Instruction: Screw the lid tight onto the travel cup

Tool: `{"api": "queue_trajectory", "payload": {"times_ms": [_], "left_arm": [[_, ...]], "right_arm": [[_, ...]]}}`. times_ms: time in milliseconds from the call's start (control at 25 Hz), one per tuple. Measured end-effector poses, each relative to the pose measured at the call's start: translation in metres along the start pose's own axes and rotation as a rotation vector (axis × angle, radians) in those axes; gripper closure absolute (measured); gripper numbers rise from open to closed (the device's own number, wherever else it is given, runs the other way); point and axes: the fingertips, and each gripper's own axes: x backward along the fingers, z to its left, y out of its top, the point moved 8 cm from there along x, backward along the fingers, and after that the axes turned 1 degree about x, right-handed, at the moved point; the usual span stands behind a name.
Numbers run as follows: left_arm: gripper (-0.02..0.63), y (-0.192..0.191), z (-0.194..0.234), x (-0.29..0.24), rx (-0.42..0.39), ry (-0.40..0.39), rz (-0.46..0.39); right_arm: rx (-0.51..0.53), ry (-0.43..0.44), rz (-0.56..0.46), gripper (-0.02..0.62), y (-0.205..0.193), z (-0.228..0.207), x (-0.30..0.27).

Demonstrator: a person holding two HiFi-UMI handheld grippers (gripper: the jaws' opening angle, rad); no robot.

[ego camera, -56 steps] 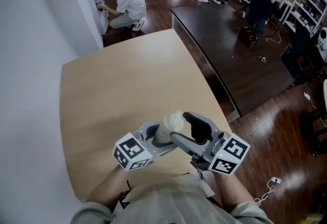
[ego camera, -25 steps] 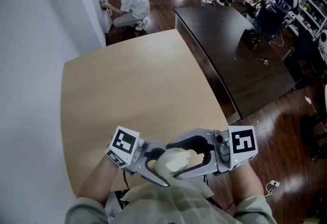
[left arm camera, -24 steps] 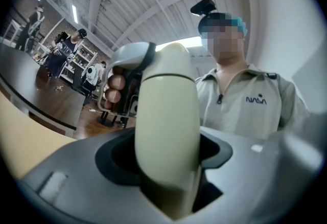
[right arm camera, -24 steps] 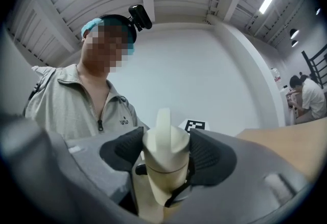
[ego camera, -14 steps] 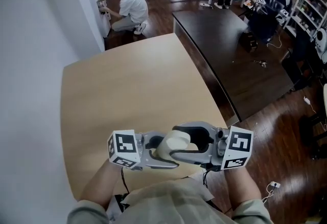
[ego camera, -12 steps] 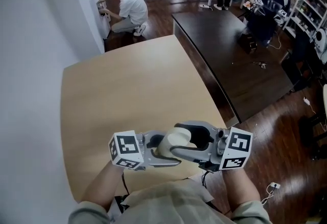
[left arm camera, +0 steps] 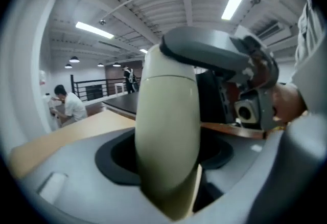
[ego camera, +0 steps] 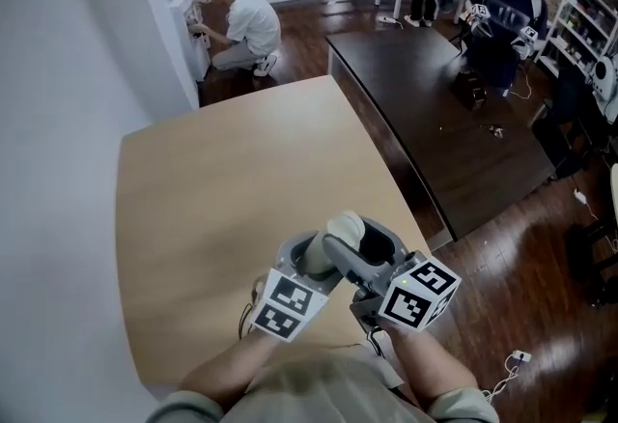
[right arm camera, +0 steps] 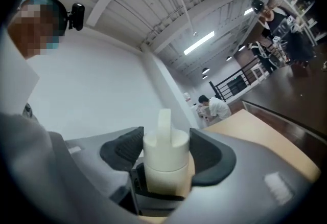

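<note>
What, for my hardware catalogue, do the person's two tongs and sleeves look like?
Left tongs and right tongs: grey moulded bodies, curved jaws with black pads, each carrying a white cube with black square markers. Short pale sleeves; forearms bare.

The right hand-held gripper [right arm camera: 164, 152] clamps its dark pads [right arm camera: 124, 149] on the cream lid [right arm camera: 164, 142] atop the travel cup [right arm camera: 163, 181].
</note>
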Motion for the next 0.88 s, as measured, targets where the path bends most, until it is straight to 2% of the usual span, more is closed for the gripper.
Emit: {"api": "queue_trajectory", "payload": {"times_ms": [80,200,320,480,600,680,880], "left_arm": [[0.29,-0.008,0.003,-0.005,0.009,0.099,0.009],[0.29,-0.021,0.004,-0.01,0.057,0.18,0.007],[0.29,-0.02,0.006,-0.01,0.055,0.2,0.0],[0.29,-0.022,0.01,-0.009,0.081,0.156,-0.011],[0.29,-0.026,0.012,-0.006,0.137,0.066,-0.047],[0.29,-0.026,0.014,-0.001,0.194,-0.038,-0.073],[0.29,-0.022,0.01,0.022,0.321,-0.422,-0.176]], "right_arm": [[-0.02,-0.07,-0.011,0.314,-0.006,-0.001,-0.006],[-0.024,-0.148,-0.022,0.314,-0.016,0.0,-0.013],[-0.02,-0.174,-0.023,0.314,-0.02,0.0,-0.017],[-0.027,-0.149,-0.005,0.314,-0.022,-0.002,-0.021],[-0.038,-0.078,-0.006,0.313,-0.02,0.0,-0.019],[-0.045,-0.011,-0.01,0.31,-0.015,0.005,-0.015],[-0.064,0.218,-0.004,0.29,-0.002,0.015,0.005]]}}
